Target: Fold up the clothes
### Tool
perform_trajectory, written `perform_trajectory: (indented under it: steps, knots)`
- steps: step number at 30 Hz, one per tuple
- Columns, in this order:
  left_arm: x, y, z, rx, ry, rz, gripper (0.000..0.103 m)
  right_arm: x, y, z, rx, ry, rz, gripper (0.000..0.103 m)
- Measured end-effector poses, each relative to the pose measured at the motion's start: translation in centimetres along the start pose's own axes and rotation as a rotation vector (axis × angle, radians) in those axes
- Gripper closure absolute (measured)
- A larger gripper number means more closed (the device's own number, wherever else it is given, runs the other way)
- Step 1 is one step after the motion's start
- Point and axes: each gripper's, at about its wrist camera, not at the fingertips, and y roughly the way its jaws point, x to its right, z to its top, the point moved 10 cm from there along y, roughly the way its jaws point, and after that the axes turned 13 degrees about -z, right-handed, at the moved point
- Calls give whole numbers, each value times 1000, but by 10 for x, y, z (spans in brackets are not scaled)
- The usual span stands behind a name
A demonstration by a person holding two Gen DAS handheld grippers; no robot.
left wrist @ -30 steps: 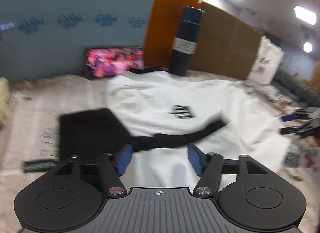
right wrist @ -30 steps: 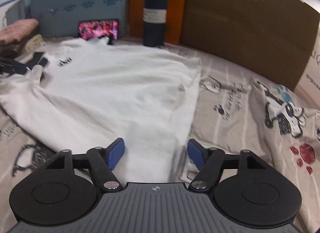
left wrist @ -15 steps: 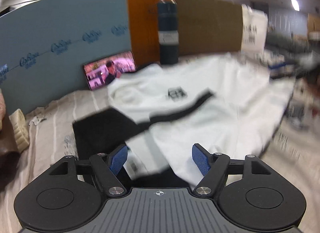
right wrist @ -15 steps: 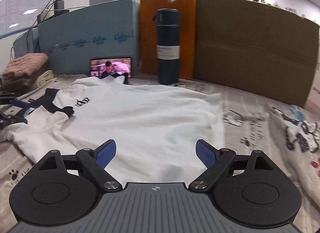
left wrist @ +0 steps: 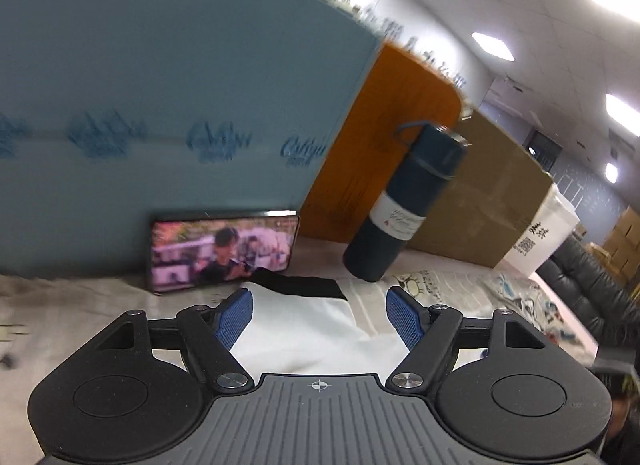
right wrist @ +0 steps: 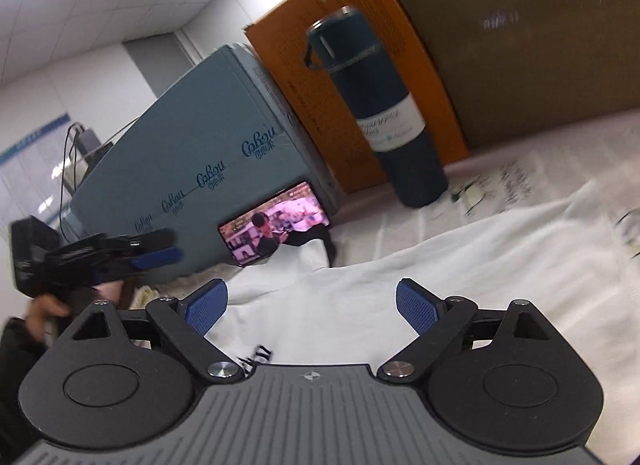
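Observation:
A white T-shirt (left wrist: pixel 304 329) with a black collar (left wrist: pixel 308 286) lies spread on the printed bed sheet (left wrist: pixel 440 289). My left gripper (left wrist: pixel 320 317) hovers open over the collar end, and the cloth shows below and between its blue pads without touching them. In the right wrist view the shirt (right wrist: pixel 440 261) stretches off to the right. My right gripper (right wrist: pixel 312 307) hangs above it with its jaws opening and nothing gripped. The left gripper (right wrist: pixel 160 248) appears there at the left, held by a hand (right wrist: pixel 44 307).
A lit phone (left wrist: pixel 224 251) leans on a blue foam board (left wrist: pixel 160 105) just behind the collar. A dark blue bottle (left wrist: pixel 400 205) stands in front of an orange box (left wrist: pixel 384 137) and a brown cardboard sheet (left wrist: pixel 480 201). A black couch (left wrist: pixel 592 297) sits far right.
Both views have tilted up and rolled, so the shirt now sits low in each. My left gripper has moved to the collar near the phone. Both pairs of jaws stand wider.

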Motion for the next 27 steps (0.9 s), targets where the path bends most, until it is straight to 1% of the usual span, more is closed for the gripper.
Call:
perform_trajectory:
  steps: [2, 5, 9, 10, 11, 13, 15, 16, 17, 18, 19, 20, 21, 24, 27]
  knots:
    - [-15, 27, 1, -37, -17, 25, 29, 0, 13, -5, -16, 10, 13, 12]
    - [-38, 60, -3, -96, -36, 64, 30, 8, 23, -18, -71, 41, 40, 12]
    - [-60, 89, -12, -173, -37, 99, 31, 16, 28, -25, -98, 45, 28, 12]
    - [-64, 94, -13, -183, -40, 105, 31, 18, 29, -26, -102, 49, 28, 12]
    - [-66, 97, -14, -182, -31, 102, 29, 19, 29, -27, -105, 53, 30, 12]
    - [-65, 100, -12, -176, -19, 90, 29, 20, 29, -27, -102, 62, 35, 12]
    - [-62, 103, -12, -178, -2, 72, 31, 22, 28, -25, -88, 82, 35, 12]
    - [-59, 106, -14, -183, 27, 68, 36, 24, 27, -24, -80, 95, 33, 12]
    - [-57, 108, -16, -192, 76, 91, 62, 27, 26, -22, -72, 107, 26, 12]
    - [-55, 111, -18, -199, 125, 115, 85, 29, 26, -22, -65, 119, 19, 12]
    - [-53, 111, -20, -201, 170, 143, 90, 32, 24, -20, -57, 131, 13, 12]
    - [-51, 109, -20, -198, 190, 143, 97, 35, 23, -19, -47, 144, 10, 12]
    - [-47, 104, -17, -174, 191, 124, 98, 38, 21, -17, -38, 160, 9, 12]
    - [-30, 83, -8, -92, 205, 61, 98, 48, 16, -12, -14, 218, 7, 12]
    - [1, 54, -4, -26, 279, -11, 99, 61, 10, -7, 15, 293, 6, 11]
